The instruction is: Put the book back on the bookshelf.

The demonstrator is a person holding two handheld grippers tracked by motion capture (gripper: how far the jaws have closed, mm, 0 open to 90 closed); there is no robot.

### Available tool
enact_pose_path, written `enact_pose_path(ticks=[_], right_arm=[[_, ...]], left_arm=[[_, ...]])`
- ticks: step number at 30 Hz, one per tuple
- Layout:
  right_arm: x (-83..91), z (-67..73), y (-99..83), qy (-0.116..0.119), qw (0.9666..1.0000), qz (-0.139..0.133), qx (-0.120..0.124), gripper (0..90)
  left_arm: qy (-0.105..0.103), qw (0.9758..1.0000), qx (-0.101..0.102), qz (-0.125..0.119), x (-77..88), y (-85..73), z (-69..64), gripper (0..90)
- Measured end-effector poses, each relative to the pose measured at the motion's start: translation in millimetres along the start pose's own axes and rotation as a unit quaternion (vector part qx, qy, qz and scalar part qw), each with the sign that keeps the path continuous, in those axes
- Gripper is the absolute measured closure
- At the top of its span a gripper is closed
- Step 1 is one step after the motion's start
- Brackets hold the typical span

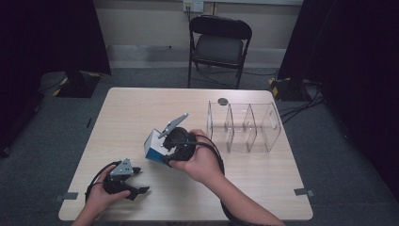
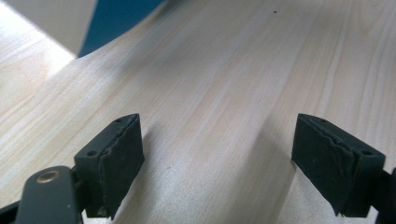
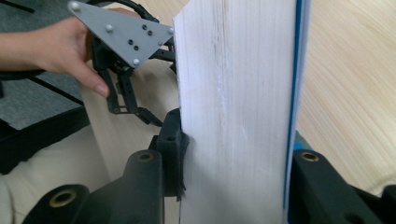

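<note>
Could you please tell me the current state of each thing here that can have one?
Right tongs: shut on the book.
Book: lifted off the table, closed.
Left tongs: open, nothing between them, low over the table.
Clear organizer: its compartments look empty.
Folding chair: unfolded, unoccupied.

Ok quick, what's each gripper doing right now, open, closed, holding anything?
Left gripper: open, nothing between its jaws.
Right gripper: closed on the blue-covered book.
</note>
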State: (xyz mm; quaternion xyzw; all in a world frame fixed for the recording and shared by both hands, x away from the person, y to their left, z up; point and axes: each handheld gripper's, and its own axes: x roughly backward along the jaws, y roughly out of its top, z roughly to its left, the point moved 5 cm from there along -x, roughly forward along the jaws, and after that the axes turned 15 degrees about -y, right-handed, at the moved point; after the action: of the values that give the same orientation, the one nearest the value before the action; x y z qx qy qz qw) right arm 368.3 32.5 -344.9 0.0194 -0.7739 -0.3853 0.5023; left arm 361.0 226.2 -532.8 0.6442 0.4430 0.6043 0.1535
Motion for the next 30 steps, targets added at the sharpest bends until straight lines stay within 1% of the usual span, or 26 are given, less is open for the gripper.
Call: enact_pose_path(ticks=[1,2,4,8,10,11,12,13,17,19,21,27,30], right_arm=[[2.3,-1.9,0.4,0.003,1.0,0.002,-0.003,61.1],[4.3,-3.3,0.9,0.006,0.9999,0.007,-0.008,61.0],[5.7,-5.8,1.9,0.01,0.9998,0.012,-0.009,61.0],[3.8,-8.6,6.5,0.013,0.9997,0.017,-0.014,60.7],[2.6,-8.7,8.8,0.016,0.9996,0.02,-0.012,60.7],[1.7,-8.9,10.1,0.017,0.9996,0.021,-0.01,60.6],[0.7,-9.0,11.6,0.018,0.9995,0.023,-0.008,60.6],[-0.1,-8.9,13.0,0.018,0.9995,0.026,-0.009,60.6],[-2.8,-10.7,18.2,0.022,0.9993,0.03,-0.007,60.5],[-3.8,-10.9,19.7,0.024,0.9991,0.035,-0.009,60.6],[-4.9,-11.0,21.6,0.025,0.9989,0.039,-0.005,60.6],[-7.6,-15.3,27.8,0.033,0.9982,0.049,-0.01,60.6],[-9.9,-18.2,31.3,0.038,0.998,0.049,-0.012,60.4]], left_arm=[[0.002,1.0,0.001,-0.003,-0.5,-0.1,0.0,16.0],[0.003,1.0,-0.004,0.001,0.0,-0.4,0.4,16.0],[0.004,1.0,-0.002,-0.003,-0.3,-0.3,0.5,16.0],[0.003,1.0,-0.005,-0.006,0.3,-1.5,0.8,15.8],[0.007,0.9999,-0.015,0.003,0.6,-2.2,0.5,15.8],[0.009,0.9998,-0.016,0.0,-0.3,-2.4,-0.3,15.8],[0.01,0.9998,-0.016,0.003,0.0,-2.5,-0.3,15.5],[0.009,0.9998,-0.015,-0.001,-0.3,-2.6,-0.2,15.5],[0.008,0.9998,-0.016,-0.001,-0.5,-2.6,-0.2,15.2],[0.009,0.9998,-0.016,0.004,0.0,-2.7,-0.3,14.9],[0.009,0.9998,-0.016,0.004,0.0,-2.7,-0.3,14.9],[0.009,0.9998,-0.015,0.004,0.0,-2.8,-0.4,14.8],[0.009,0.9998,-0.015,0.004,0.0,-2.8,-0.5,14.8]])
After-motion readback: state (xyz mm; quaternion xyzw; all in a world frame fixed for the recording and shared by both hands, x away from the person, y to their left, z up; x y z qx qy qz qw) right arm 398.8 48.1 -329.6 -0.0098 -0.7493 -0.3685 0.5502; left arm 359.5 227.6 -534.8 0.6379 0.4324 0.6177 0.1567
